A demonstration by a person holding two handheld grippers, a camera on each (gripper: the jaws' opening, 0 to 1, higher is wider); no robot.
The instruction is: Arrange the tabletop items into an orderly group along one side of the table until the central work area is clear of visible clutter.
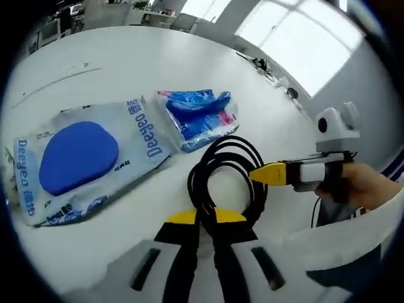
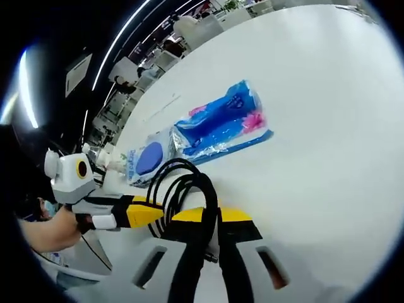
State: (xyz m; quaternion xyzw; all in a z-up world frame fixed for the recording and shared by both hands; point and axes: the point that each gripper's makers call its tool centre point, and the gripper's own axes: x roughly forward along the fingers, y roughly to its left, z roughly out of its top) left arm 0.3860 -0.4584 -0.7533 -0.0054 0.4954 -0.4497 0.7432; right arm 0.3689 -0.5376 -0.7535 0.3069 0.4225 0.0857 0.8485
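Both grippers meet on one black cable coil point(image 1: 222, 180). The left gripper point(image 1: 205, 216) has its yellow-tipped jaws narrow, clamped on the coil's near strands. The right gripper point(image 2: 212, 216) likewise pinches the coil point(image 2: 183, 189) between nearly closed jaws, though its contact point is partly hidden, so the grip looks firm rather than certain. Past the coil lie two packs, touching: a large wipes pack point(image 1: 82, 158) with a blue oval, and a smaller blue pouch point(image 1: 199, 117). The white table point(image 1: 126, 57) runs wide and bare beyond them, its edge far off.
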